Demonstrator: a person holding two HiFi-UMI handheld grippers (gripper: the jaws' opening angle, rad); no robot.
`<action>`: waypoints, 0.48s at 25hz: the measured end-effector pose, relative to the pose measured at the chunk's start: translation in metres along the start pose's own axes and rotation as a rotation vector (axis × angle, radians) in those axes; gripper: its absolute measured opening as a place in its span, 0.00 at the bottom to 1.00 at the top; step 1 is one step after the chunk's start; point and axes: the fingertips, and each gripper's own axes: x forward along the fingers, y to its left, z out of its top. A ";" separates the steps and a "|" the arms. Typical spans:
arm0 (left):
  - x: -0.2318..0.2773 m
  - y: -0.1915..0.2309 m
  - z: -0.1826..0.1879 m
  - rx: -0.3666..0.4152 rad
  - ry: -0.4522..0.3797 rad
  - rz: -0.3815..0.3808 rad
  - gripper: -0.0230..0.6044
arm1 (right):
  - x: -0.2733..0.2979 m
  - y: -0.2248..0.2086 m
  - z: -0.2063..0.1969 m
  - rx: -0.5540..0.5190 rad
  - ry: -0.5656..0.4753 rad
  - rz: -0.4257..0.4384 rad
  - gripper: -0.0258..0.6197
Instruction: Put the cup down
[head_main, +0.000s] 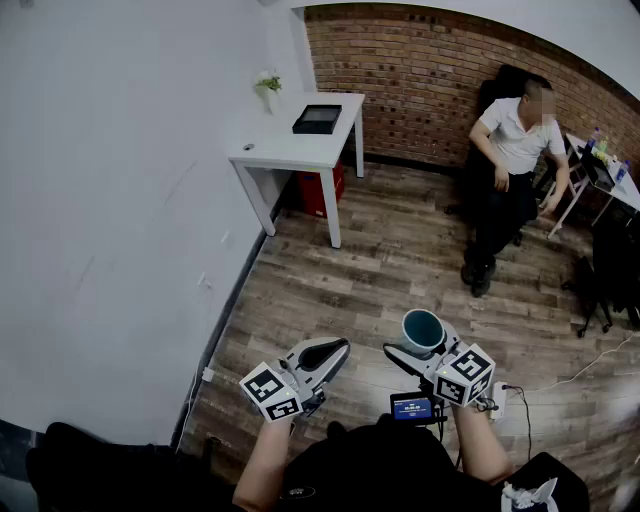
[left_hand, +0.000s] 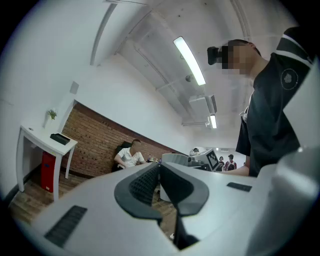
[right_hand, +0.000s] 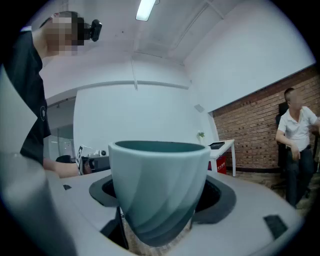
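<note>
Teal cup (right_hand: 159, 192) with swirled ridges stands upright, mouth up, its long axis vertical. It sits between the widely spread jaws of the right gripper (head_main: 425, 346), whose pads pinch its sides. It is held in the air above the wood-plank floor (head_main: 400, 260). From the head view only its rim and dark inside show. The left gripper (left_hand: 159, 184) has its jaws pressed together, empty.

There are two grippers, left gripper (head_main: 325, 352) and right gripper (head_main: 428, 348), and one cup (head_main: 422, 328). One table (head_main: 290, 148), one tray (head_main: 317, 119), one seated person (head_main: 512, 150).
</note>
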 end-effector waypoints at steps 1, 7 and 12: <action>-0.001 0.001 0.000 0.003 0.001 0.000 0.05 | 0.001 0.001 0.000 -0.002 0.000 0.000 0.64; -0.004 -0.001 -0.003 0.004 0.001 0.000 0.05 | 0.001 0.004 -0.002 0.001 -0.006 0.000 0.64; -0.001 -0.003 -0.007 0.001 0.014 -0.001 0.05 | -0.006 -0.001 0.000 0.032 -0.021 -0.007 0.64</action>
